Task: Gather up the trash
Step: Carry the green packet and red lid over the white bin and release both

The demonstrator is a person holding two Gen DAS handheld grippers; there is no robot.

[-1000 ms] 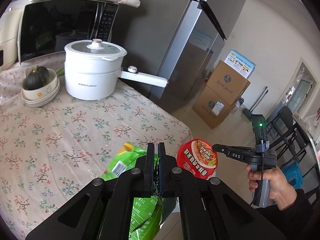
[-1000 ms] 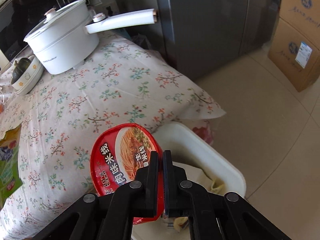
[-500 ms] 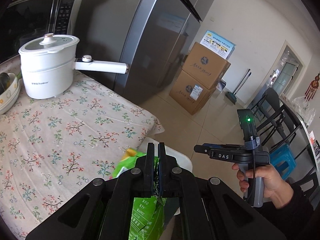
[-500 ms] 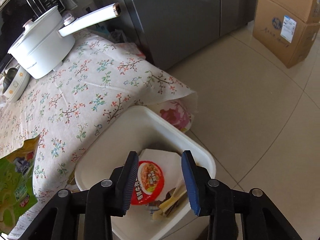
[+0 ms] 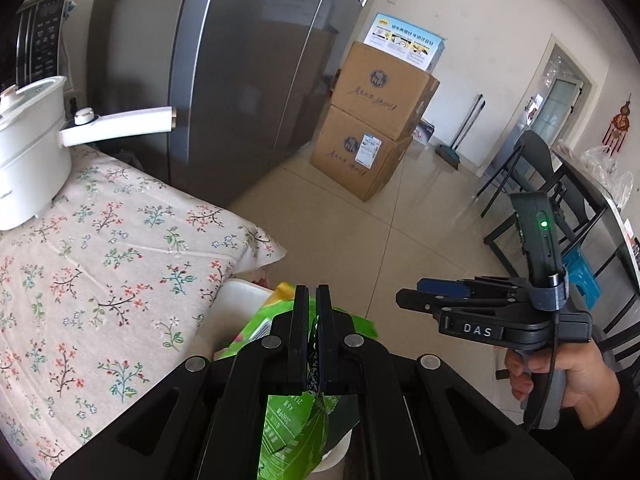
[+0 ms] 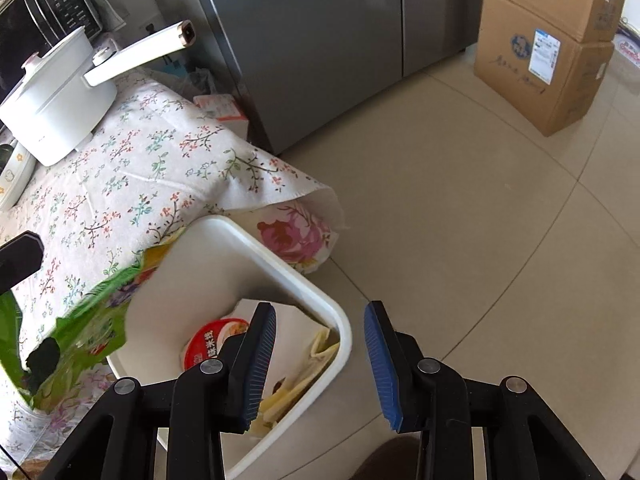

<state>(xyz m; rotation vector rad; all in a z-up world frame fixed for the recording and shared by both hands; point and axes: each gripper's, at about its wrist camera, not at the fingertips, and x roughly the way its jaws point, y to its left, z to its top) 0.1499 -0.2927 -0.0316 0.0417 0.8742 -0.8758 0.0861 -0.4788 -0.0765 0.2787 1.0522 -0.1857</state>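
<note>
Green bag (image 5: 294, 436), "DAS" on right tool (image 5: 420, 296)

You're in home kitchen-dining room. Tall steel fridge (image 5: 256, 80) fills upper centre of your left view. Microwave (image 6: 44, 12) upper left in your right view, white electric pot (image 6: 56, 100) just below it on worktop (image 5: 100, 260) under floral cloth. Beige tiled floor (image 6: 480, 220). Stacked cardboard boxes (image 5: 372, 128) against wall, broom (image 5: 460, 136) beyond. Dark chairs (image 5: 532, 184) at right edge. White waste bin (image 6: 248, 264) beside worktop, food packaging inside.
</note>
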